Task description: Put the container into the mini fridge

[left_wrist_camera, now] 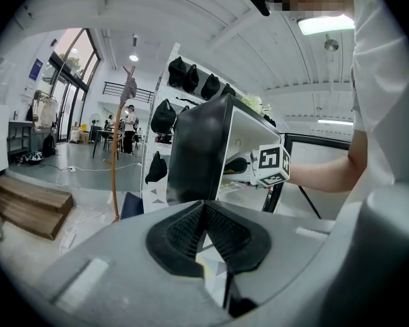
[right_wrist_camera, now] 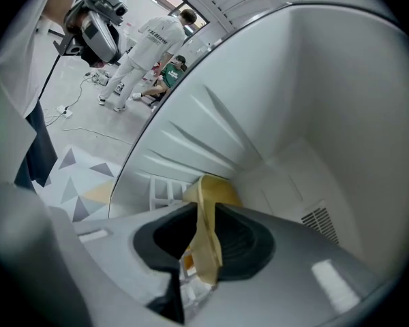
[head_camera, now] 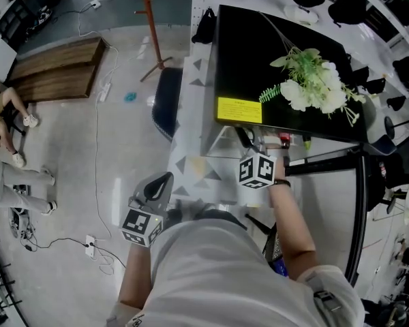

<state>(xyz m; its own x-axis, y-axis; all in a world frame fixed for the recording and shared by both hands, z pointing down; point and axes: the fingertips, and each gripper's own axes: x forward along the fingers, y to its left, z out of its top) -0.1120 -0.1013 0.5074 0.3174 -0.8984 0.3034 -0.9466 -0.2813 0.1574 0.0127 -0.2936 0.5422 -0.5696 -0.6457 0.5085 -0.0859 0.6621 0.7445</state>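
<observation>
The black mini fridge (head_camera: 259,53) stands on a triangle-patterned table, its door (head_camera: 358,203) swung open to the right. My right gripper (head_camera: 251,142) reaches into the fridge opening. In the right gripper view it (right_wrist_camera: 206,215) is shut on the thin yellowish rim of the container (right_wrist_camera: 211,189), inside the fridge's white interior (right_wrist_camera: 293,101). The rest of the container is hidden under the jaws. My left gripper (head_camera: 157,186) hangs low to the left of the fridge; in its own view it (left_wrist_camera: 204,213) is shut with nothing held, facing the fridge (left_wrist_camera: 198,155).
White flowers (head_camera: 313,87) and a yellow sticker (head_camera: 239,110) lie on the fridge top. A dark blue seat (head_camera: 165,101), a coat-stand pole (head_camera: 150,26), a wooden platform (head_camera: 54,67) and floor cables are at the left. People (head_camera: 7,114) are at the far left.
</observation>
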